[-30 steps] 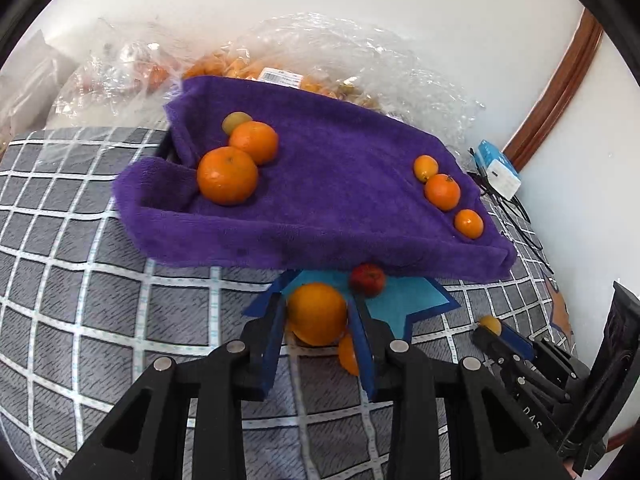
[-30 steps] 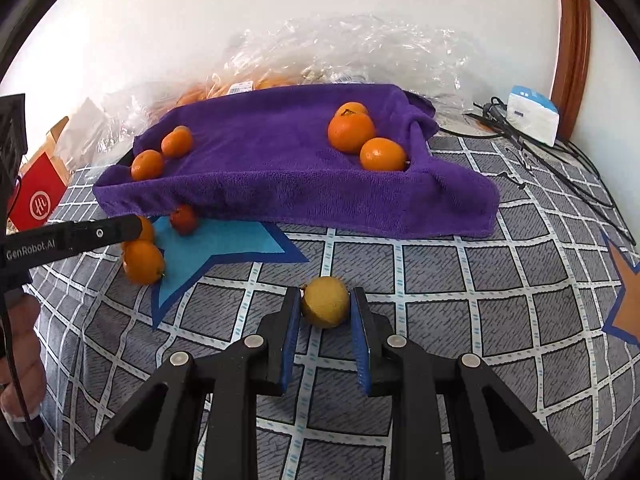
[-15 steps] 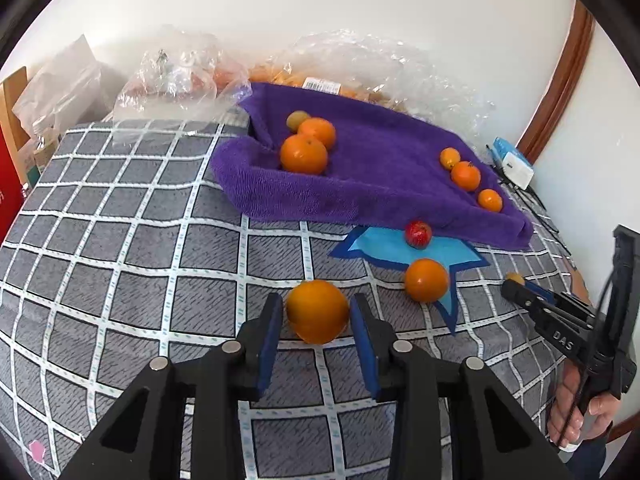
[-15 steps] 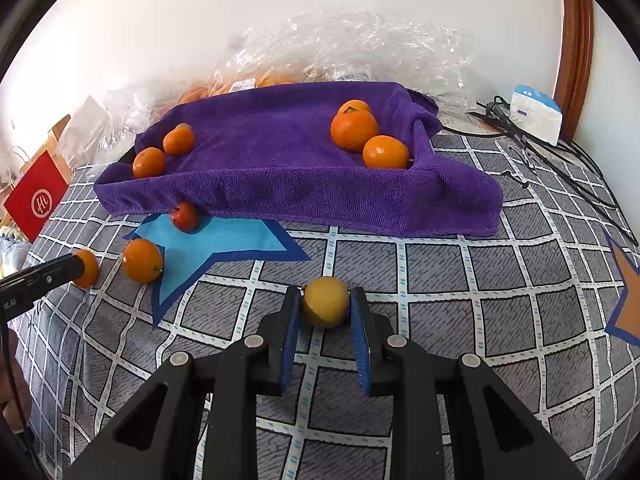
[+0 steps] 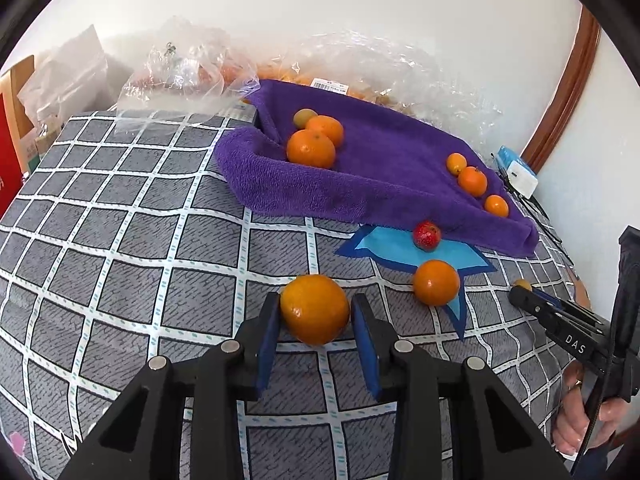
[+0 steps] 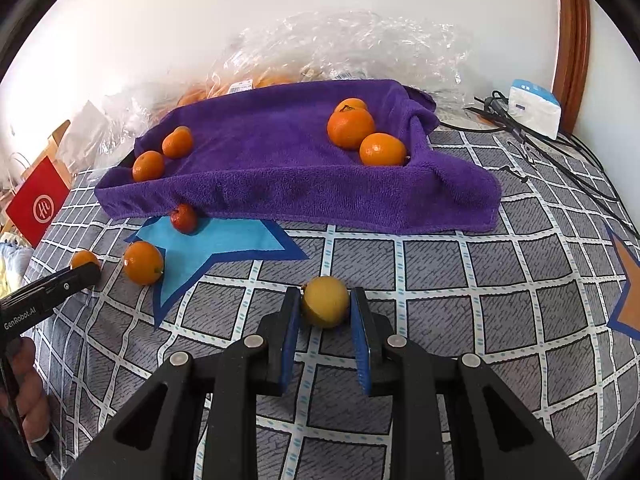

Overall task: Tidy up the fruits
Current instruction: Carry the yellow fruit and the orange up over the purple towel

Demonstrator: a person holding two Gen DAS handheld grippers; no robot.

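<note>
The purple towel-lined tray (image 6: pixel 304 184) holds oranges at both ends. In front of it, the left gripper (image 5: pixel 315 320) is clamped on a large orange (image 5: pixel 315 309), and the right gripper (image 6: pixel 325 311) is pinched tight on a small yellow fruit (image 6: pixel 325 301). Best practice, I judge: carry each over the tray's front rim, lower beside like fruit, then release gently so nothing rolls.

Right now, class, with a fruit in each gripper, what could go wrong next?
1. The left gripper pinches a round orange only at its sides; it may slip out.
2. The loose orange and red fruit lie beside the towel's edge; a passing gripper could roll them away.
</note>
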